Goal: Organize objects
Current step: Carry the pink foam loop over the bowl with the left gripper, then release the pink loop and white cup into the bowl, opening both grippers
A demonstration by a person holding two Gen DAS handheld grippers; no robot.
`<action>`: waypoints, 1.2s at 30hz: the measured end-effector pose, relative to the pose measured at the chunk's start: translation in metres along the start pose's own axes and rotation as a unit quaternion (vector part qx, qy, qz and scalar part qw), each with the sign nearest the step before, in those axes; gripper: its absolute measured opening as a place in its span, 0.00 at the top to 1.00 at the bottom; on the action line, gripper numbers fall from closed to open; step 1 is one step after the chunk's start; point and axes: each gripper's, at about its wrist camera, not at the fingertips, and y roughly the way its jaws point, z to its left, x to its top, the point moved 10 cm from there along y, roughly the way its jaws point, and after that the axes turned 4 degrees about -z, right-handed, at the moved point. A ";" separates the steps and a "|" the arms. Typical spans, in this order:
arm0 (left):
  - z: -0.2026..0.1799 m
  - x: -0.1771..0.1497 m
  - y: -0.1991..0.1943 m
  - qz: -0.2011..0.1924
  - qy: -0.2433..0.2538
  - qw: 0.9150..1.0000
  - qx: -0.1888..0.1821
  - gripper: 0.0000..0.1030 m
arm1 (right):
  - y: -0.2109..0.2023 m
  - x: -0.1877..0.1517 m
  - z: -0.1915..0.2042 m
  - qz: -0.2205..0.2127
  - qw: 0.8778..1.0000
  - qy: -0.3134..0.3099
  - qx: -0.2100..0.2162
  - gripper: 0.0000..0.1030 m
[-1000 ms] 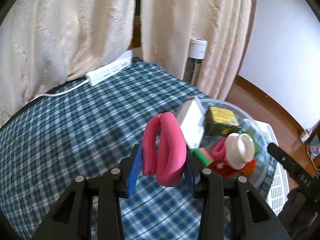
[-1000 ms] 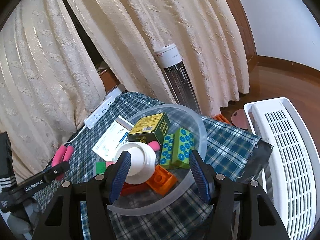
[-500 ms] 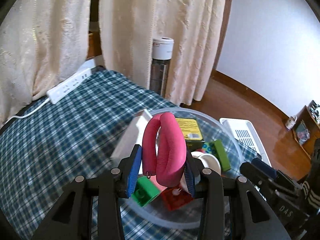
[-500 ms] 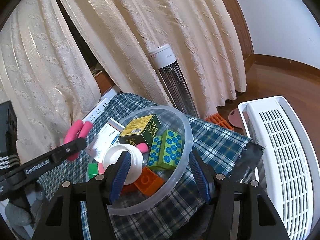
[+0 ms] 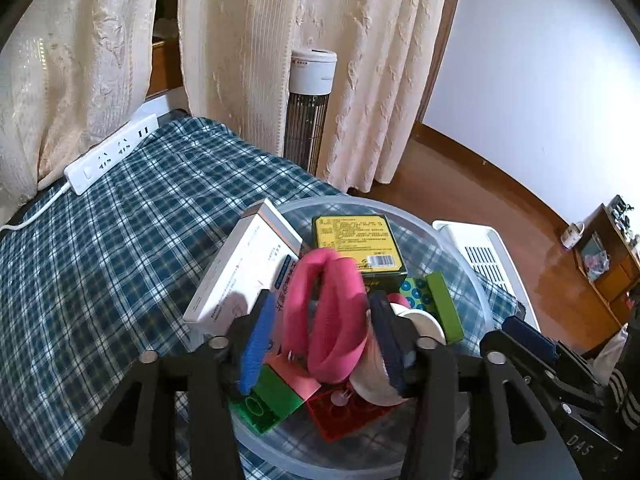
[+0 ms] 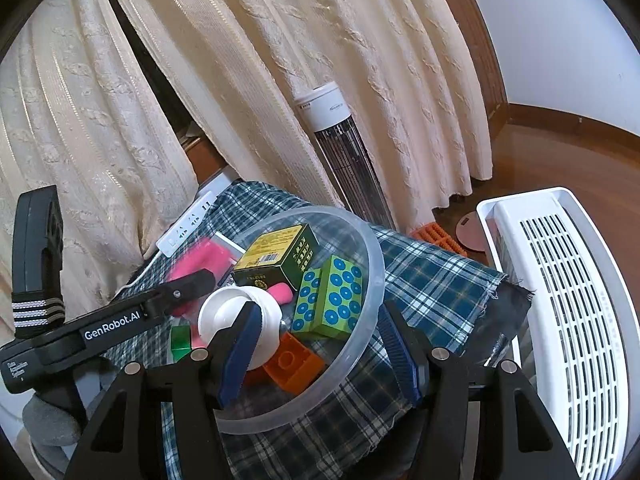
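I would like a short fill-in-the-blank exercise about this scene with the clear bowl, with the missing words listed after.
1. The left gripper, opening, has a ____ looped item between its fingers.
2. It hangs over the clear bowl, which sits on a ____ cloth.
3. The spotted green box lies ____ the bowl.
4. A white ____ strip lies near the curtain.

Missing words: pink; plaid; inside; power

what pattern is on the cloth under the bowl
The cloth is a blue, dark green and white plaid; it shows best in the left wrist view.
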 end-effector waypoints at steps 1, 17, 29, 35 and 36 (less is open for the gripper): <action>0.001 0.000 -0.001 -0.002 0.000 1.000 0.001 0.44 | 0.000 0.000 0.001 0.000 1.000 0.000 0.000 0.38; 0.026 -0.012 -0.045 -0.046 0.010 0.998 0.043 0.24 | -0.014 -0.012 0.021 0.003 0.999 -0.035 -0.008 0.26; 0.041 -0.042 -0.071 -0.045 0.012 0.997 0.058 0.16 | -0.031 -0.042 0.043 0.017 0.996 -0.085 -0.027 0.06; 0.045 -0.054 -0.080 -0.038 -0.005 0.998 0.054 0.16 | -0.041 -0.049 0.054 0.018 0.994 -0.097 -0.035 0.02; 0.046 -0.054 -0.083 -0.042 -0.006 0.998 0.055 0.16 | -0.043 -0.051 0.056 0.017 0.994 -0.100 -0.037 0.00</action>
